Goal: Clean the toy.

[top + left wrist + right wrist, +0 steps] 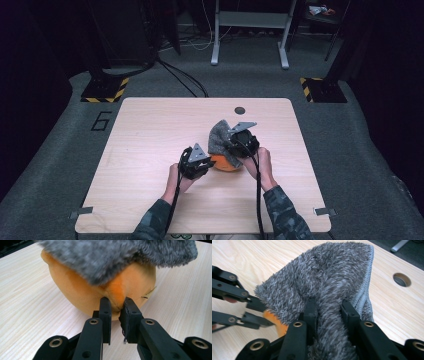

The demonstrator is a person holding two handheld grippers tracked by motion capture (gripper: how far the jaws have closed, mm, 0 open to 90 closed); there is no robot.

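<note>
Light wooden table (150, 150), seen from above, with a round hole (240, 110) near the far edge.

Left of the middle: left gripper (198, 167), held in a hand (176, 181) coming up from the near edge, pointed right at an orange ball (224, 163). Jaws narrow, pinching a small fold of the soft orange skin between the tips; in the left gripper view (115, 305) that fold bulges up between the two black pads. Ball (100, 292) resting on the table near the middle, a little toward the near side.

Over the ball: grey fluffy cloth (220, 137), draped across the top and far side, one corner sticking up toward the hole.

Right of the ball: right gripper (239, 146), held in the other hand (262, 165), pointed down into the cloth. Jaws partly closed, clamped on a thick bunch of the cloth (329, 290); in the right gripper view (327, 305) grey pile squeezed between both pads, stitched hem running along the right edge.
</note>
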